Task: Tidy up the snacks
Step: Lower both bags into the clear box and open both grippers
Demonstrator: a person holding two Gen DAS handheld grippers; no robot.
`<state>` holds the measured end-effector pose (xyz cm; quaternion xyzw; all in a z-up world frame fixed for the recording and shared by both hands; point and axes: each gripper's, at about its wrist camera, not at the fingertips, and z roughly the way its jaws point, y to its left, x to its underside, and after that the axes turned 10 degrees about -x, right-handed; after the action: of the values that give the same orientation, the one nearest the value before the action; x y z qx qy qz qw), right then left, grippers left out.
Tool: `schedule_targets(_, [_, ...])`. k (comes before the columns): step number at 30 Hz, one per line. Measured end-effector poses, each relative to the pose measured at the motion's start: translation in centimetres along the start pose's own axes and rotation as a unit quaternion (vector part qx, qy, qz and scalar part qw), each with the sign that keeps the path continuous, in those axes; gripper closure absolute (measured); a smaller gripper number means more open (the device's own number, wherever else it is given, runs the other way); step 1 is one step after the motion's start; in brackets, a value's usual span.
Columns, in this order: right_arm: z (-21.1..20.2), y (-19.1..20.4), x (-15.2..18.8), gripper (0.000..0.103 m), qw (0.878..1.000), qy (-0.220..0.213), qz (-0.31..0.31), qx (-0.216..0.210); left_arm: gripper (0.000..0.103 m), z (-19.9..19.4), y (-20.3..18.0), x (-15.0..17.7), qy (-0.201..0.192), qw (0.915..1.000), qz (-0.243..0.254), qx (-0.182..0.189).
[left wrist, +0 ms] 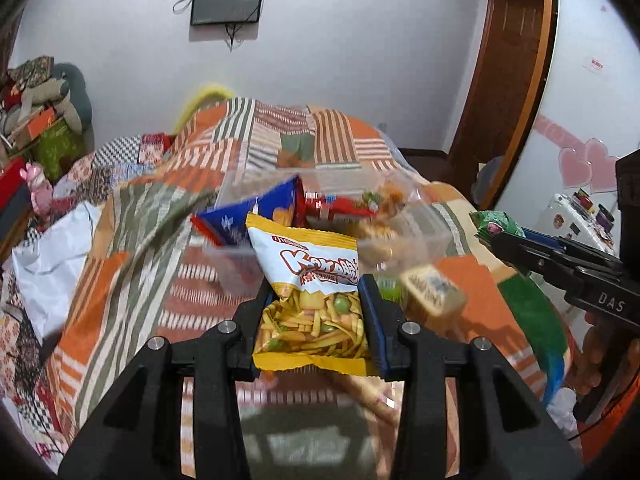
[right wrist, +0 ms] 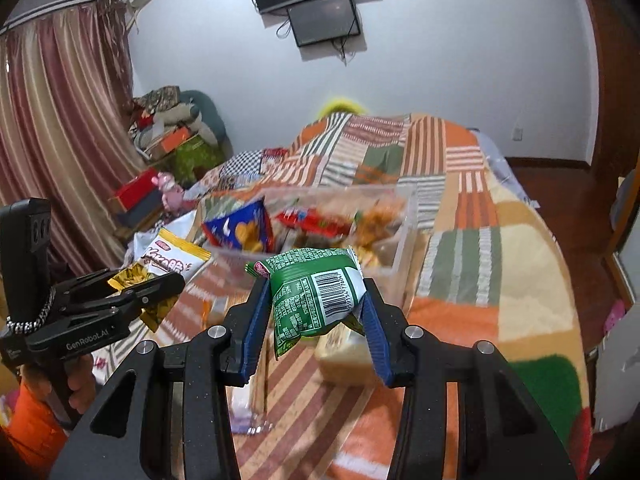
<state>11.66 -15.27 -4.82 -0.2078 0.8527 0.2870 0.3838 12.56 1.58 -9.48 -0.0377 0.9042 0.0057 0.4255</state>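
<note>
Both grippers tilted downward toward the clear bin [right wrist: 400,240] on the bed. The left gripper [left wrist: 316,320] had its jaws clamped on the yellow snack bag [left wrist: 308,280], just short of the bin; the right gripper [right wrist: 316,312] pinched the green packet [right wrist: 316,292] alongside.

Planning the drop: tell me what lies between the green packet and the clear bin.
Right wrist view: only bare striped blanket below the gap between green packet and clear bin.

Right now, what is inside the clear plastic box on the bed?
Inside the clear plastic box I see a blue snack packet standing up, a red packet and some orange snacks. The bottom layer is hidden under them and blurred.
</note>
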Motion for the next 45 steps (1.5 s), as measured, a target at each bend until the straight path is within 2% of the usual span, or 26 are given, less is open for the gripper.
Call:
schedule_targets(13, [3.4,-2.7,-2.4,0.062,1.0,-0.005,0.019,0.015,0.063,5.3,-2.0,-4.1,0.009,0.9996,-0.001,0.026])
schedule_targets(25, [7.7,-5.1,-3.5,0.062,0.999,0.036,0.023,0.015,0.063,10.9,-4.1,-7.7,0.027,0.9989,0.018,0.035])
schedule_targets(35, [9.3,-5.6,-3.4,0.063,0.998,0.058,0.016,0.007,0.063,15.9,-4.9,-8.7,0.066,0.9968,0.022,0.038])
schedule_targets(39, [9.6,-5.0,-3.3,0.062,0.998,0.064,0.001,0.018,0.062,16.5,-5.0,-8.7,0.071,0.9967,0.026,0.03])
schedule_targets(45, [9.3,-5.2,-3.4,0.06,0.997,0.068,0.014,0.014,0.055,15.9,-5.0,-8.8,0.07,0.9967,0.023,0.034])
